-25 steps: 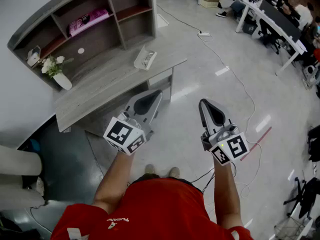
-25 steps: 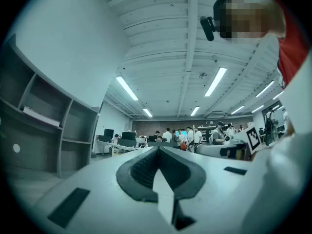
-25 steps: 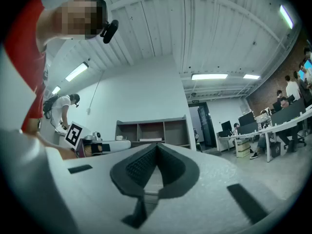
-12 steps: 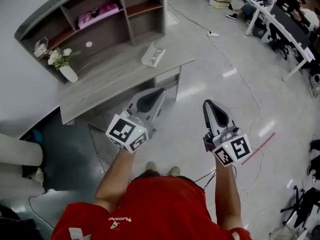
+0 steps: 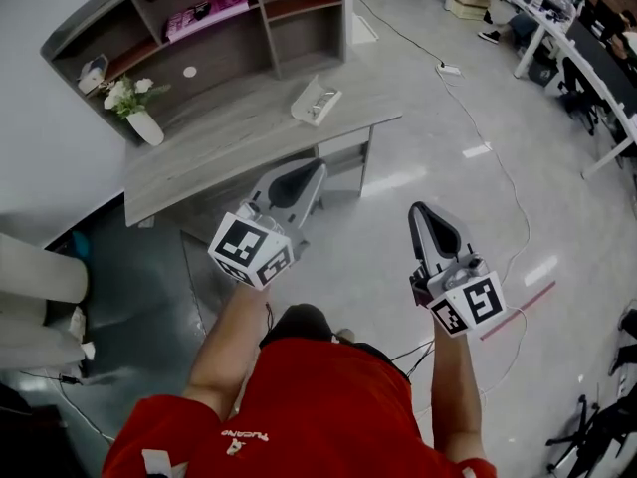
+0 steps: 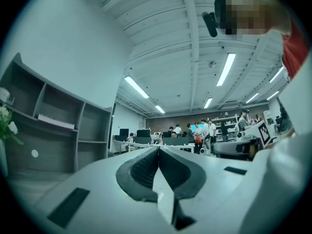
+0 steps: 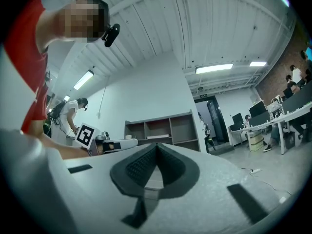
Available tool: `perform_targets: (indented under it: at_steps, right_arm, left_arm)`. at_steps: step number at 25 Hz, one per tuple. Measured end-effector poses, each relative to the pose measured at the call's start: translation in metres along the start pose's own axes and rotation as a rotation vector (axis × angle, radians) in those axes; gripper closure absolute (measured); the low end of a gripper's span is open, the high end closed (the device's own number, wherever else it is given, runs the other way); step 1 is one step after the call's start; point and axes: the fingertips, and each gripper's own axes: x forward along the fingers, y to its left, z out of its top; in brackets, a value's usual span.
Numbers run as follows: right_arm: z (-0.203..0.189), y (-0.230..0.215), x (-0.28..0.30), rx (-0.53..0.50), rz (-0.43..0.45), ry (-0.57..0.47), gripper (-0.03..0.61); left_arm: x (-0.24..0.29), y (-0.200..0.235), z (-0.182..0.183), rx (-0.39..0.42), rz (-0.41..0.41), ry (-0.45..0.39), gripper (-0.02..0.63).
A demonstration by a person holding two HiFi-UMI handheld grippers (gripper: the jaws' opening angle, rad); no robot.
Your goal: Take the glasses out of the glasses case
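The pale glasses case lies open near the right end of the grey desk; what it holds is too small to make out. My left gripper hangs in front of the desk's front edge, short of the case, shut with nothing in it. My right gripper is out over the floor to the right of the desk, also shut and empty. In the left gripper view the jaws meet at the tip, aimed roughly level past the shelves. The right gripper view shows its jaws closed too.
A shelf unit stands at the back of the desk, with a pink item on a shelf. A white vase of flowers sits at the desk's left. A cable and power strip lie on the floor; office desks stand at the far right.
Both grippers have sunk slightly and stayed shut. The desk and case have slid down and right in the head view, so they look nearer.
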Motion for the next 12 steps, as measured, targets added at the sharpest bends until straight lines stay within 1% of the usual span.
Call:
perform_targets:
  at_steps: [7, 12]
  right_arm:
    - [-0.008, -0.029, 0.003, 0.006, 0.015, 0.015, 0.574]
    - [-0.018, -0.049, 0.03, 0.0, 0.025, 0.032, 0.574]
  left_arm:
    - [0.029, 0.022, -0.017, 0.015, 0.052, 0.048, 0.601]
    - [0.055, 0.061, -0.032, 0.019, 0.084, 0.073, 0.601]
